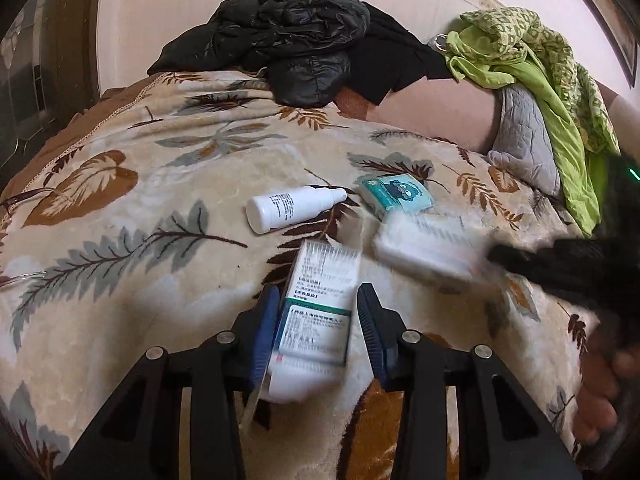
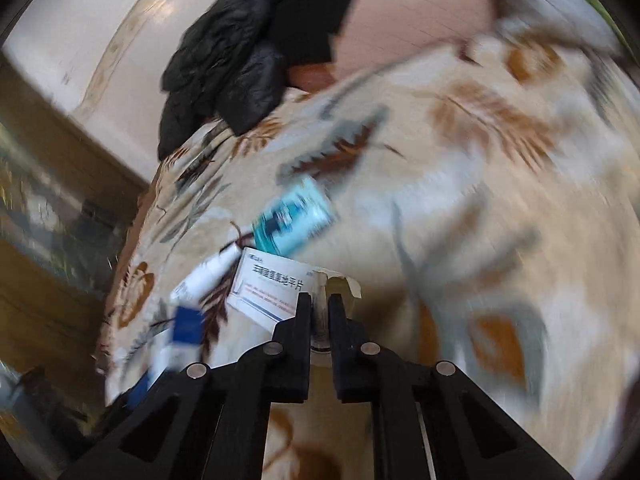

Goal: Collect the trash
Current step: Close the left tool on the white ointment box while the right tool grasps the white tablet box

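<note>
Bed, leaf-patterned plush blanket [image 1: 120, 208]: left gripper [image 1: 318, 316] open astride green-and-white cardboard medicine box [image 1: 320, 308], wants square closing; right gripper [image 2: 319, 306] clenched on white printed carton [image 2: 268, 288], flap grip looks fragile.

Soft daylight throughout; right wrist view heavily motion-blurred, left mostly sharp, both edges fisheye-bent.
</note>
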Motion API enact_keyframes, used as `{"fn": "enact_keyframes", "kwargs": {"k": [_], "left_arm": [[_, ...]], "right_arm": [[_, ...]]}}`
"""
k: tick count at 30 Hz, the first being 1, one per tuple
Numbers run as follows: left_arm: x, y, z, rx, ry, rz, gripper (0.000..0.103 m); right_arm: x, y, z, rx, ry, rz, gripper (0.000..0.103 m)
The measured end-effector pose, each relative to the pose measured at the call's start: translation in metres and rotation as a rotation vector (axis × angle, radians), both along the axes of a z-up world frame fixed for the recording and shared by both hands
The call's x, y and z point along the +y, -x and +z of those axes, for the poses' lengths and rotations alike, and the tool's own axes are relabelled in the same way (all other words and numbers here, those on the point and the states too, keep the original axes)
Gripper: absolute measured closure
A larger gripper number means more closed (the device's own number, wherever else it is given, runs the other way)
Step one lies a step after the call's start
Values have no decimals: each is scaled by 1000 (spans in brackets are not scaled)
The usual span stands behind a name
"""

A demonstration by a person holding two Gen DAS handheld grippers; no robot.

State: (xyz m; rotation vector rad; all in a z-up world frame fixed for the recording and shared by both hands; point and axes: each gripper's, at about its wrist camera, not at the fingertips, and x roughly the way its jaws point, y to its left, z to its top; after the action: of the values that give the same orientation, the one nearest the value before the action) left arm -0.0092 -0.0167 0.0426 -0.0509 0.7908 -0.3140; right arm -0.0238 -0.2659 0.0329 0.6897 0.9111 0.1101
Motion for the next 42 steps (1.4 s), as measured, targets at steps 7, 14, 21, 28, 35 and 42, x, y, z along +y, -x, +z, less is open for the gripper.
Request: {"fn": "enact_keyframes", "kwargs": {"k": [7,14,21,28,35,42], "left_arm": [[0,6,0,7,-13,-14,71],[2,5,-10,66,-35,-37,64],[5,-6,-26,143,-37,-41,50],[-3,-9,-27,113,-82,-60,50],[-6,-16,-28,95,-95,-46,62],[1,-16,-23,98,-42,-35,71]], "right_arm": [[15,94,-1,132,-38,93,76],[15,121,36,53,136,183,50],[48,88,37,15,319,280,40],[69,64,7,91,434,343,40],[87,59,-18,114,523,355,40],[77,71,-12,54,521,264,47]]}}
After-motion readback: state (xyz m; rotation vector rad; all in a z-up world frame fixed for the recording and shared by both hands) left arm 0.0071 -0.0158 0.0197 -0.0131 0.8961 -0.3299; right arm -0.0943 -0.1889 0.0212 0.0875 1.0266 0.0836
